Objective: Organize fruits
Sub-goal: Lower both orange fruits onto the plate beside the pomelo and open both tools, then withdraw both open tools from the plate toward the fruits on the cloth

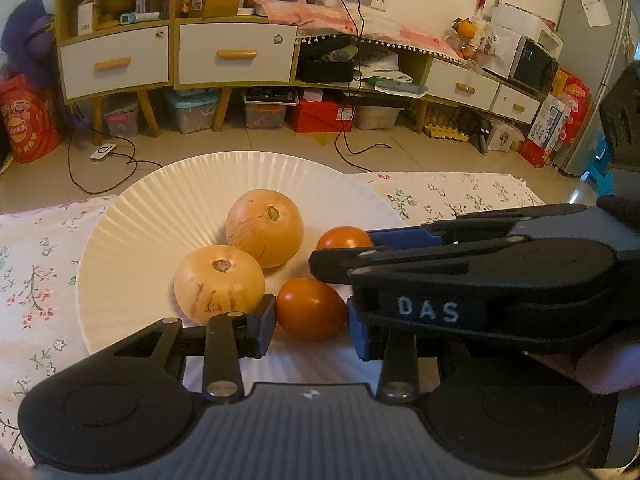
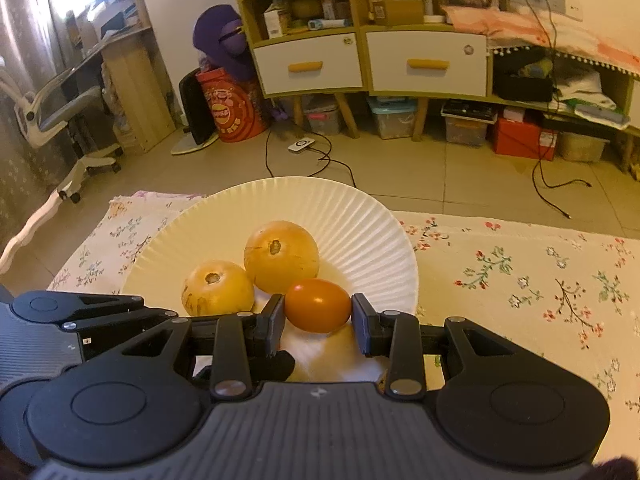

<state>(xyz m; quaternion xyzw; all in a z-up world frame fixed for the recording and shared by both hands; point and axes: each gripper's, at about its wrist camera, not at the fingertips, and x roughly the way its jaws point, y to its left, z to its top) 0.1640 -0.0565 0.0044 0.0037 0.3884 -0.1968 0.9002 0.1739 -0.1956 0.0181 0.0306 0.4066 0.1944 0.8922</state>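
The left gripper (image 1: 311,312) has its fingers (image 1: 262,328) closed on a small orange tomato (image 1: 311,308) at the bottom middle of its own view. One pad sits on each side of the tomato and both touch it. The right gripper (image 2: 318,320) grips a second orange tomato (image 2: 319,305) the same way, low in the middle of its view, with its fingers (image 2: 274,322) pressed on both sides.

Both tomatoes are over the near part of a white ridged plate (image 1: 132,216). In the left view the right gripper comes in from the right side, and its tomato (image 1: 344,238) shows just behind it. Two bigger yellow round fruits (image 1: 264,228) lie on the plate, touching each other, just past the tomatoes. The plate sits on a desk with a flowered cloth (image 2: 520,276)
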